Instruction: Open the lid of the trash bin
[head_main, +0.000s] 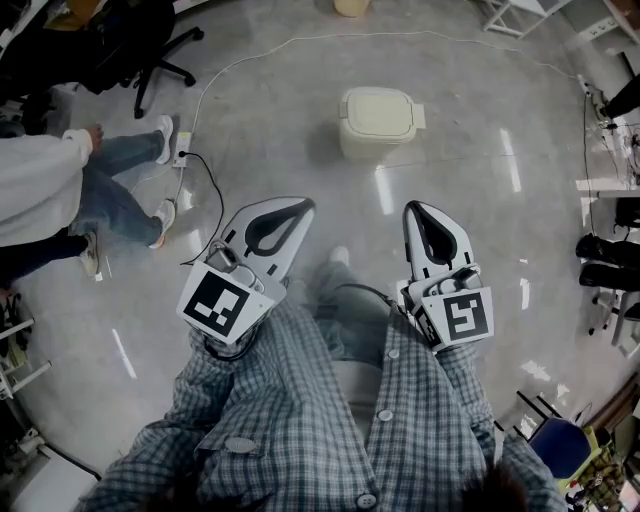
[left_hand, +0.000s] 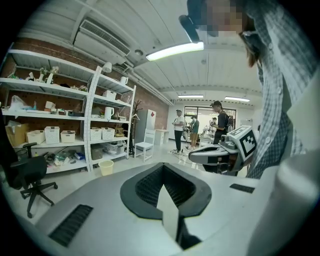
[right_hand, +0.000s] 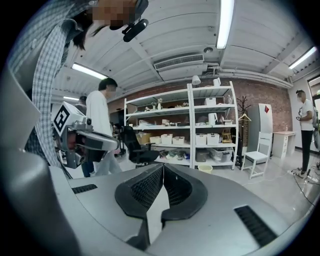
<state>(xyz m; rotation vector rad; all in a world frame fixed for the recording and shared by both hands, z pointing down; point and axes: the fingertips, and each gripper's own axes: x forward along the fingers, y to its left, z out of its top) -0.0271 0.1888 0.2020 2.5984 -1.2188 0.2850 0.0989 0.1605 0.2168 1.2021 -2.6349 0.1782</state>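
Here's the trash bin (head_main: 375, 140), a cream one, standing on the shiny grey floor (head_main: 300, 110) out in front of the person in the checked shirt (head_main: 300, 420). Its lid (head_main: 378, 108) is down flat on top. Nothing is touching it. Both grippers are held up close to the person's body, well apart from the bin, pointing roughly its way.

The left gripper (head_main: 290, 207) has its jaws together, tips meeting, and its own view shows nothing between them. Same story for the right gripper (head_main: 418, 208): jaws closed tip to tip and empty. They're side by side with a gap between them, the bin beyond that gap and a little nearer the right one's line.

Off to the left, another person (head_main: 60, 190) in jeans and a white top is by a power strip (head_main: 183, 150). A white cable (head_main: 240, 62) loops across the floor behind the bin. A black office chair (head_main: 150, 50) sits in the far left corner. White shelves (right_hand: 200, 130) with boxes line the brick wall.
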